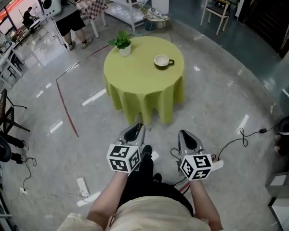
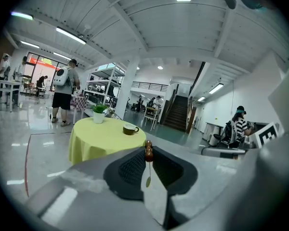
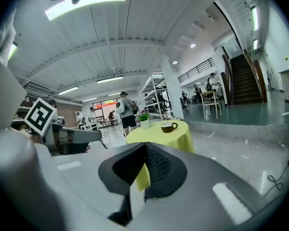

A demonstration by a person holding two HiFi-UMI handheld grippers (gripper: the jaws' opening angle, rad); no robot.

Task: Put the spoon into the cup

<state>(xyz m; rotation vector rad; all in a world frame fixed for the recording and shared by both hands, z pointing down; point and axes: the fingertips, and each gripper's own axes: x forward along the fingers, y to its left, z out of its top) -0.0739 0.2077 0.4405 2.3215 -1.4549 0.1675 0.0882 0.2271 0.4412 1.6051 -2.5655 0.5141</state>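
Observation:
A round table [image 1: 139, 81] under a yellow-green cloth stands ahead on the floor. On it sits a dark cup [image 1: 162, 61] with a white inside, also seen in the left gripper view [image 2: 130, 128] and the right gripper view [image 3: 168, 126]. My left gripper [image 1: 137, 127] is shut on a small spoon [image 2: 148, 166]. The spoon's brown beaded end sticks up past the jaw tips and its bowl hangs down between the pads. My right gripper [image 1: 184, 134] is shut, tips touching, with nothing in it. Both grippers point level at the table, well short of it.
A potted plant [image 1: 123, 43] stands on the table's far left. A person with a backpack [image 1: 67, 13] stands beyond the table at left. Cables [image 1: 241, 138] trail on the floor at right, a power strip [image 1: 83, 186] at lower left. A black chair [image 1: 2, 146] is at far left.

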